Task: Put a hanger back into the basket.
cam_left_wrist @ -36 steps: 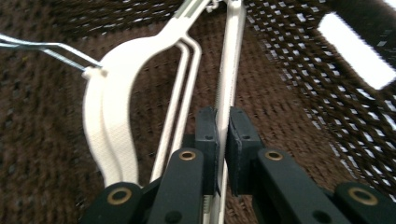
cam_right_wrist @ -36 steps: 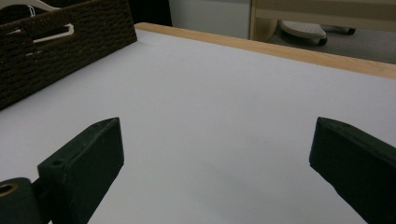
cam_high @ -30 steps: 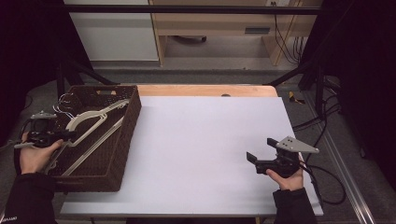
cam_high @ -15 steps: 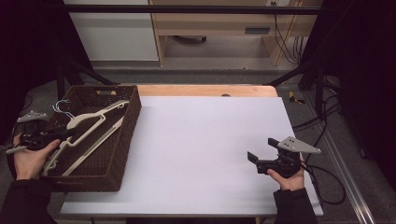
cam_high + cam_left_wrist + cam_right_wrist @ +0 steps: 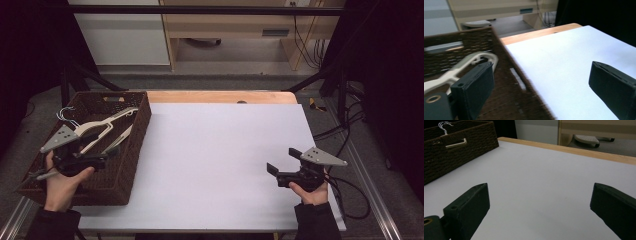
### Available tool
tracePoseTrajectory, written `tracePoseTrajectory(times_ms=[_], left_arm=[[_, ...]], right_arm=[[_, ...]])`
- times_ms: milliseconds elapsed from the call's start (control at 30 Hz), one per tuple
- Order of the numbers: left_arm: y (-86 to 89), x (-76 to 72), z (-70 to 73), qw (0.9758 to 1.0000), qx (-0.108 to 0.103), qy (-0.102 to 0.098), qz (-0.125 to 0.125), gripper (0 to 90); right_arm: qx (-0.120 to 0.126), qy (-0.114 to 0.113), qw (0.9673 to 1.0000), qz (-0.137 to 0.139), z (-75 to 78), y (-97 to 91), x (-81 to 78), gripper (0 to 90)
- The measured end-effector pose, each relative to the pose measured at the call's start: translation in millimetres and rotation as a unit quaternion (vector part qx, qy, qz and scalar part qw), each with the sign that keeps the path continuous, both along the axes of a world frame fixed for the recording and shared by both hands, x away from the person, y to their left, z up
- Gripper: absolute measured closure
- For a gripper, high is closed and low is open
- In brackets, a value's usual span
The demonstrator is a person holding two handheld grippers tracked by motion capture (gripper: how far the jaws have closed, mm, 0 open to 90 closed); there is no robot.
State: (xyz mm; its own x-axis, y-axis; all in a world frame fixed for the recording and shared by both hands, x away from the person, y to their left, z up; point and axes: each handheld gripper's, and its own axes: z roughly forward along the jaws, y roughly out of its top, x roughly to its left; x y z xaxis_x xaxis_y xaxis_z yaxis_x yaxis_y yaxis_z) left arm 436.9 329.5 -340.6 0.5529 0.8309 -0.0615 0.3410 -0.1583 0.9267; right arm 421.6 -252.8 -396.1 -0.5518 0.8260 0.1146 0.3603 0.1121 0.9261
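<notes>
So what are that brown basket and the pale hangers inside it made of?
The basket looks like dark brown woven wicker or paper rope: ribbed weave, matte, with a cut-out handle slot. The hangers seem cream-coloured wood or plastic with a smooth, faintly glossy surface; which one is hard to tell. Their hooks look like thin bright metal wire.

The white table top (image 5: 220,150) is evenly lit from above and stands out bright, while the room around it falls into near black at both sides. Shadows on the sheet are soft and faint — no hard glare. In the left gripper view the basket (image 5: 506,82) rim is smeared by motion blur. In the right gripper view the near jaws are soft and dark — the far background too.
</notes>
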Motion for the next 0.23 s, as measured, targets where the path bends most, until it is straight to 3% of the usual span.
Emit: tracePoseTrajectory(times_ms=[233], left_arm=[[-28.0, -7.4, -10.6, 0.9992, -0.017, -0.011, -0.034, 6.1]], right_arm=[[0.006, -0.007, 0.9999, 0.005, 2.3, -4.1, -4.1, 2.6]])
